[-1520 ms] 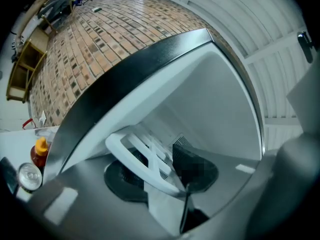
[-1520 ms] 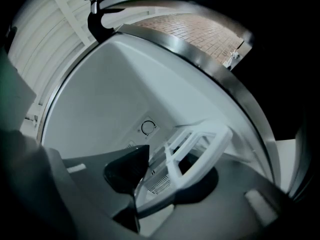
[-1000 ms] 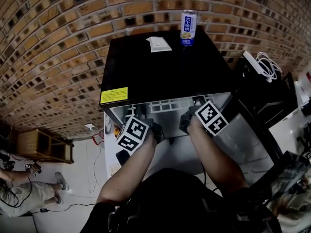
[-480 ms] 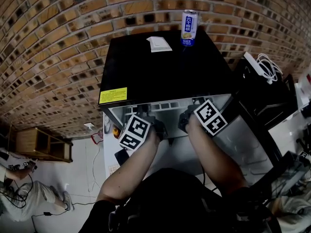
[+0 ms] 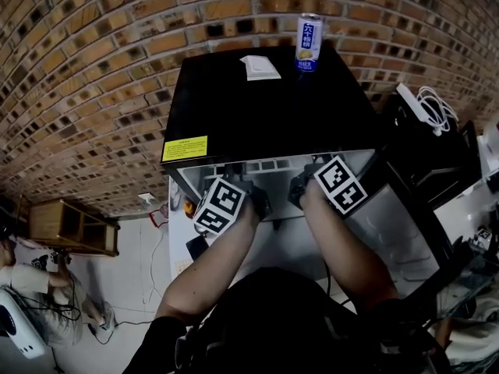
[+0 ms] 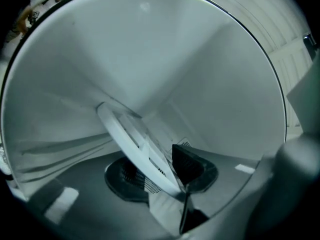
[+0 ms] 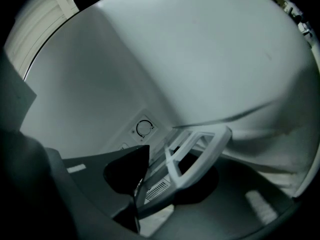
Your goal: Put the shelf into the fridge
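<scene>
- Brick wall [image 5: 93,68] fills the whole top and left of the head view, behind everything.
- Fridge [image 5: 265,107] sits mid-frame, black top facing the camera, front open. Both gripper views look into its plain white inside.
- Shelf [image 5: 269,165] is the white lattice piece right in the fridge's mouth, just under the black top, between the two arms. Its rim runs diagonally in the left gripper view [image 6: 131,139], and its open-framed corner shows in the right gripper view [image 7: 200,151].
- Left gripper [image 5: 257,201] is clamped on the shelf's rim. The white edge sits between the dark pads [image 6: 160,171], and the jaws have just eased open a touch with the rim between them.
- Right gripper [image 5: 300,189] is pinching the other end of the shelf at a medium gap [image 7: 160,176].
- Drink can [image 5: 309,42] stands upright at the back edge of the fridge top.
- White card [image 5: 260,67] lies flat just left of the can.
- Yellow sticker [image 5: 185,148] is on the front left corner of the top.
- Round dial [image 7: 144,129] is on the inner wall, in the right gripper view.
</scene>
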`<state>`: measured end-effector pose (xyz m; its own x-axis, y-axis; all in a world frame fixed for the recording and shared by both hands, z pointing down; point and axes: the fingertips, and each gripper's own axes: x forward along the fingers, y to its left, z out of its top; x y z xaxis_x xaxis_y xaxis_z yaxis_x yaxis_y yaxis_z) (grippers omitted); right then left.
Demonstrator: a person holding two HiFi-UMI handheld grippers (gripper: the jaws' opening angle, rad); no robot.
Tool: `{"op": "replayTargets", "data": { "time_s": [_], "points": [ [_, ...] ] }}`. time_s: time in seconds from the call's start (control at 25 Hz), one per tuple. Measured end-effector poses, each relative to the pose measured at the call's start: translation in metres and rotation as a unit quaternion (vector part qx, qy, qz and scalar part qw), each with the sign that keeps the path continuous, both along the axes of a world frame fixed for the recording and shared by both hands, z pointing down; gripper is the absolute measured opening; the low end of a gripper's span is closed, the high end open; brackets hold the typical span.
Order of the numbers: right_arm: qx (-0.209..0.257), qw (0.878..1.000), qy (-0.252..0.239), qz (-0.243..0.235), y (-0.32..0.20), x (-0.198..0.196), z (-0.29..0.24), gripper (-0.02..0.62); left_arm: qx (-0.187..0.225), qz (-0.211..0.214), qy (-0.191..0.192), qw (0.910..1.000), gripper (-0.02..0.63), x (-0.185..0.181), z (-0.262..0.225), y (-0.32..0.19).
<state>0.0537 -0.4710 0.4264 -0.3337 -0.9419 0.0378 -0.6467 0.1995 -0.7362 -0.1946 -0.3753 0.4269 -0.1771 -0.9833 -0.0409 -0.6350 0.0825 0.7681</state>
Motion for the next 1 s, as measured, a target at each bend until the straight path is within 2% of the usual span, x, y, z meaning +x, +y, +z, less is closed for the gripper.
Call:
{"op": "replayTargets", "data": {
  "time_s": [0.24,0.36,0.52,0.64,0.72,0.88,1.0],
  "points": [
    [-0.001,1.0,0.002,-0.023,0.001,-0.003,0.001,0.149,0.0,0.051,0.001,0.9987,0.123,0.009,0.0,-0.004],
    [0.004,0.999,0.001,-0.047,0.004,-0.008,0.001,0.15,0.002,0.084,-0.016,0.9964,0.147,0.015,-0.001,-0.004],
    [0.001,0.998,0.016,-0.068,0.014,-0.011,0.001,0.172,0.004,0.084,-0.053,0.995,0.164,0.018,-0.008,0.008],
    [0.002,0.996,0.025,-0.082,0.024,-0.012,0.0,0.183,0.009,0.105,-0.064,0.9924,0.172,0.024,-0.009,0.016],
    [0.006,0.996,0.024,-0.089,0.031,-0.011,-0.001,0.184,0.009,0.12,-0.075,0.9898,0.176,0.028,-0.009,0.022],
    [0.013,0.994,0.004,-0.105,0.042,-0.011,-0.001,0.184,0.003,0.141,-0.121,0.9825,0.193,0.033,-0.009,0.035],
    [0.02,0.994,0.011,-0.109,0.05,-0.009,-0.003,0.183,0.0,0.154,-0.138,0.9785,0.189,0.036,-0.007,0.045]
  ]
}}
